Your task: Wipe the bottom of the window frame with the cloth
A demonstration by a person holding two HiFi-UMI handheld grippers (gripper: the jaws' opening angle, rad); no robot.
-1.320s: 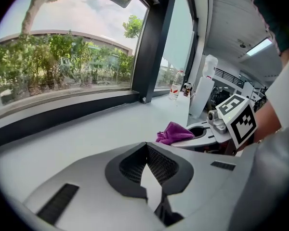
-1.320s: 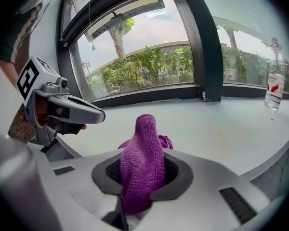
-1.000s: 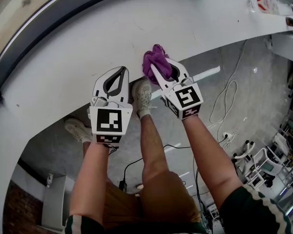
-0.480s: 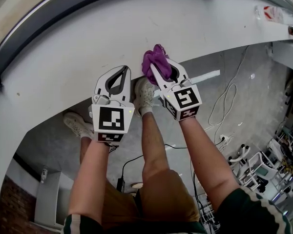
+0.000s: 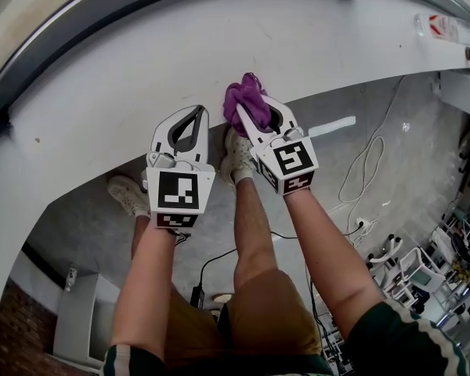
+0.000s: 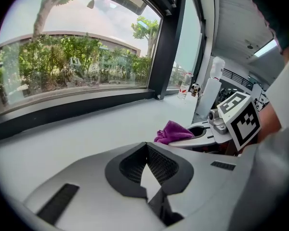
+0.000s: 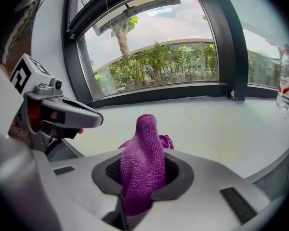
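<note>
Both my forearms reach forward and down over the white window sill (image 5: 102,108), side by side. The left gripper (image 5: 196,114) points straight at the window, with its tips over the front part of the sill; its jaws are closed tip to tip and there is nothing between them. The right gripper (image 5: 253,116) is just beside it, turned a little to the left, and its jaws are pressed together on the purple cloth (image 5: 241,99). The cloth appears to lie on the sill near the front edge, well apart from the dark window frame (image 7: 159,93). Compared with half a second ago, the right gripper and the cloth have moved slightly to the left, nearer to the left gripper, which kept almost the same place. The cloth is fluffy, with a short pile, and it is bunched; one fold stands upright between the jaws. The grippers are smooth light grey plastic with black ribbed pads (image 6: 156,165). The sill is smooth and matte, and a clear bottle (image 7: 285,78) stands at its far right.
</note>
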